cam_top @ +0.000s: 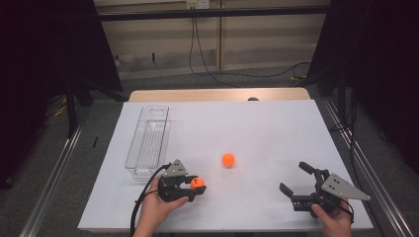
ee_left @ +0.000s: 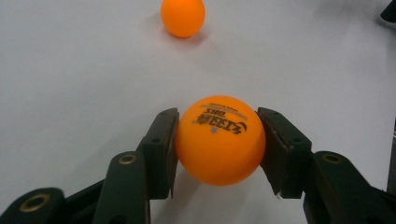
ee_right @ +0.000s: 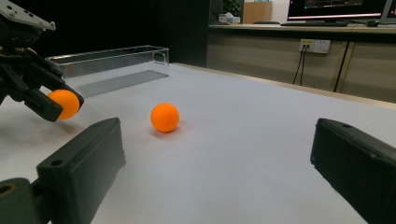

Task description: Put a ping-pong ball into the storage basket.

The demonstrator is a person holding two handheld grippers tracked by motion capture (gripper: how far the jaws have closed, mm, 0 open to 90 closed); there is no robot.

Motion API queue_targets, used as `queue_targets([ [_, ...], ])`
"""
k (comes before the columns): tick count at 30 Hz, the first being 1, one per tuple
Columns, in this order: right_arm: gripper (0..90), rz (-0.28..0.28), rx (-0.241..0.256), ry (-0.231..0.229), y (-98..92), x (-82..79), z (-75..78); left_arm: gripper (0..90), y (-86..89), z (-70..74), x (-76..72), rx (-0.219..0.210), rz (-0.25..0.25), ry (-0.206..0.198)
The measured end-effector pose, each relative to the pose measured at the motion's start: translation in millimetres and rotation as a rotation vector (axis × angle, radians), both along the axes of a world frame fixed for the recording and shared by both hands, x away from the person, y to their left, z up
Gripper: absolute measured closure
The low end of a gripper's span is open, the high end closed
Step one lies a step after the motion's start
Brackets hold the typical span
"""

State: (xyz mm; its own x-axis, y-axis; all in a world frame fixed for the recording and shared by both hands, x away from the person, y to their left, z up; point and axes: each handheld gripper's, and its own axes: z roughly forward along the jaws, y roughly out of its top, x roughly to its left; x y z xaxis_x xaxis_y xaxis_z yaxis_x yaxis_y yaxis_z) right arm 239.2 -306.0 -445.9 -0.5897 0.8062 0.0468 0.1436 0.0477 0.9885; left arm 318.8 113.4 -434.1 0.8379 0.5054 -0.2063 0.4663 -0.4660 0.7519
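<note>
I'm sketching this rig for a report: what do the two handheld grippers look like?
Both are black, with two flat blocky jaws. The left gripper and the right gripper each carry a grey three-cornered plate on top. A black cable trails from the left one.

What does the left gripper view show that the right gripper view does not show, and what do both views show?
The left gripper view alone shows the black print on the held orange ball and the left gripper pressing it from both sides with its jaws.

The right gripper view alone shows the clear plastic tray, the wall socket and the right gripper with its jaws wide apart around nothing.

Both share the held ball, the loose orange ball lying apart on the white table, and that table.
</note>
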Motion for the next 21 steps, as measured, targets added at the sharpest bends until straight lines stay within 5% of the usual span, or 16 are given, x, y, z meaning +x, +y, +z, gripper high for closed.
queue_targets([
  [21,2.3,-0.015,0.007,0.003,-2.0,0.8,-0.5,50.7,-0.1,4.3,2.1,0.01,0.018,0.002],
])
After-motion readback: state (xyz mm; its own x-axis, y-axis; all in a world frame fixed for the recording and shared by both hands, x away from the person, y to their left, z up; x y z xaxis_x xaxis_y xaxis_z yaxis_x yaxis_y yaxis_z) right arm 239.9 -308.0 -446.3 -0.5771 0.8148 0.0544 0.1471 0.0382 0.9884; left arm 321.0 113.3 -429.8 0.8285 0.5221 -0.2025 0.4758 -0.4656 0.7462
